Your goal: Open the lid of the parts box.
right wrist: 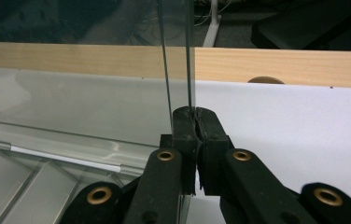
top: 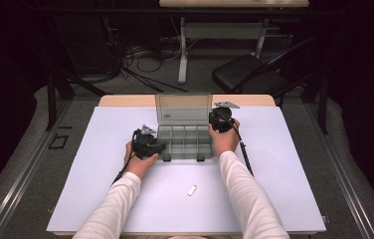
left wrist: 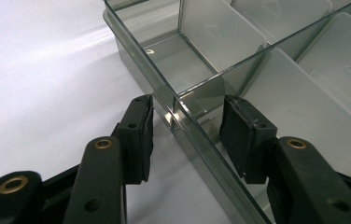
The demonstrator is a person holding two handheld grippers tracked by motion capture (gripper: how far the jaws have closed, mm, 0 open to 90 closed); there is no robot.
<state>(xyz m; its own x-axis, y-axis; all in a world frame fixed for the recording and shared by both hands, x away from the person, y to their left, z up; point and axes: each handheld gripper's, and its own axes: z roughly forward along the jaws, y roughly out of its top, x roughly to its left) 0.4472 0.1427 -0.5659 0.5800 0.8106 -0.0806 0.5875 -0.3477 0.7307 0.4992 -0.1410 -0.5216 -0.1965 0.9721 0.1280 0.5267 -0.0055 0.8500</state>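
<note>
Standing upright at frame centre, the lid (top: 183,108) sits pinched in the right gripper (right wrist: 195,114), while the left gripper (left wrist: 186,135) straddles the organizer box (top: 185,142) wall, jaws apart, closing seemingly left

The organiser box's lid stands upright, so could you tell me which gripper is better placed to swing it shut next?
Probably the right gripper: its jaws are pinched on the side edge of the lid. The left gripper straddles the wall of the organiser box, pads apart from it, suited to steadying.
</note>
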